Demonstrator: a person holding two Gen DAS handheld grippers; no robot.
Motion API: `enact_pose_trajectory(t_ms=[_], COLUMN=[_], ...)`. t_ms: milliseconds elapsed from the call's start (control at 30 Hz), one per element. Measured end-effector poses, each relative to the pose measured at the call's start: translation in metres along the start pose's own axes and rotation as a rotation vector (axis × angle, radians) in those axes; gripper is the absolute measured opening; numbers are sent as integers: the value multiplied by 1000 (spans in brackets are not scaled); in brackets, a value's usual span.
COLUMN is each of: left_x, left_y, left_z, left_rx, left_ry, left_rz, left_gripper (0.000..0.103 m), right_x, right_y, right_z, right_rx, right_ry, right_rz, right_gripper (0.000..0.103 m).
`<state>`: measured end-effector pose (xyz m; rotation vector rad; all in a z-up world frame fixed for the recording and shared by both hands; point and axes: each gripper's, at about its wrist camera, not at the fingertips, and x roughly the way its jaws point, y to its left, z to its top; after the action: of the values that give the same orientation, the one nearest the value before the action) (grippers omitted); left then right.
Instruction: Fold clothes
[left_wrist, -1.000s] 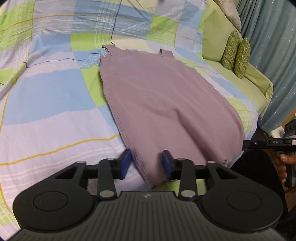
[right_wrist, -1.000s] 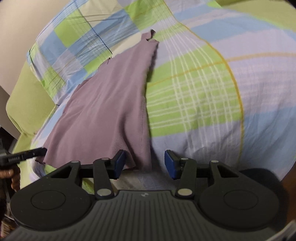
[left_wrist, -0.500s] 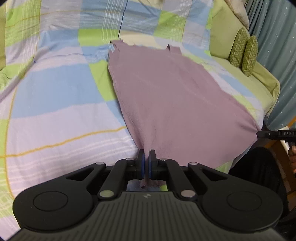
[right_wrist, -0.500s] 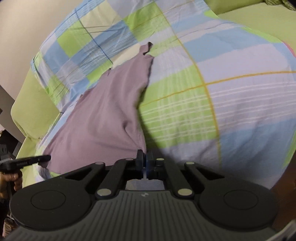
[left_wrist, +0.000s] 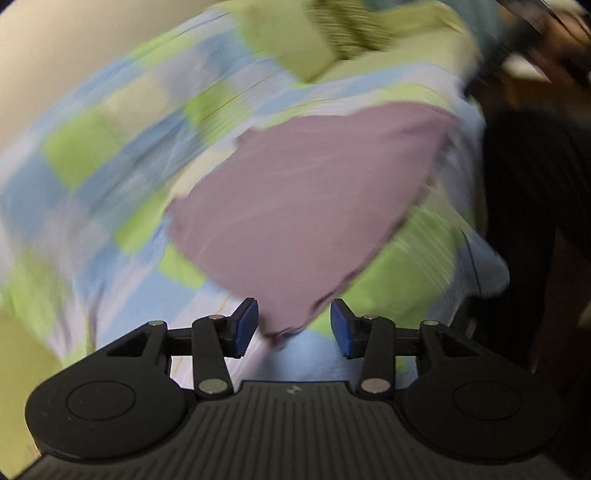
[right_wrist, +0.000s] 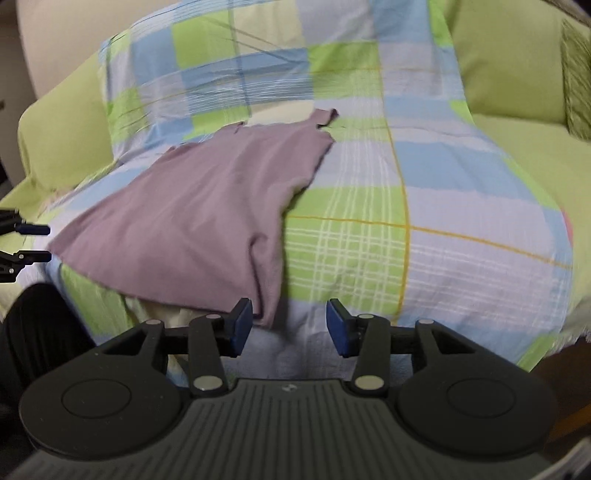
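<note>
Now | both hand-held grippers (left_wrist: 294, 325) (right_wrist: 289, 323) unclamped | mauve garment (right_wrist: 207, 214) released

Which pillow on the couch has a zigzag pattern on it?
The olive-green cushion at the far right edge of the right wrist view has the pattern. The big pillow beside it is plain light green.

Matt mauve cloth garment (right_wrist: 207, 206), woven checked cotton-like bedsheet (right_wrist: 461, 206), matt black plastic tool (right_wrist: 289, 325)
</note>
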<state>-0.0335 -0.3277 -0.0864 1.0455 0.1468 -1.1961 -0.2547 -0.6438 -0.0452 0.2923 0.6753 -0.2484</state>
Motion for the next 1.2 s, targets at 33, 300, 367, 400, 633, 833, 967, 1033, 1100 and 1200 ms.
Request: enact_pose_trajectory(t_ms=[33, 300, 367, 400, 633, 833, 967, 1033, 1100, 1200], left_x=[3, 34, 32, 30, 36, 25, 15, 11, 10, 7], left_y=[-6, -42, -38, -34, -6, 34, 61, 74, 80, 82], left_z=[1, 4, 7, 9, 21, 32, 36, 38, 39, 39], left_rx=[38, 289, 250, 215, 86, -182, -347, -401, -410, -369], left_ry=[0, -1, -26, -43, -23, -69, -102, -117, -119, -108], left_rz=[11, 158, 165, 168, 127, 26, -6, -24, -26, -9], left_gripper=[50, 51, 19, 8, 3, 2, 2, 2, 2, 2], right_x=[0, -3, -4, -3, 7, 35, 52, 59, 67, 71], right_y=[2, 13, 17, 23, 77, 119, 129, 137, 144, 144], right_z=[0, -4, -5, -12, -22, -30, -26, -29, -35, -41], right_rx=[-1, -32, -53, -85, -446, -727, -760, -823, -905, -962], right_ry=[1, -3, -7, -15, -54, -63, -94, -114, -108, -151], right_rz=[3, 20, 20, 19, -8, -50, -73, -83, -98, -166], right_gripper=[40, 41, 41, 41, 41, 42, 46, 46, 46, 44])
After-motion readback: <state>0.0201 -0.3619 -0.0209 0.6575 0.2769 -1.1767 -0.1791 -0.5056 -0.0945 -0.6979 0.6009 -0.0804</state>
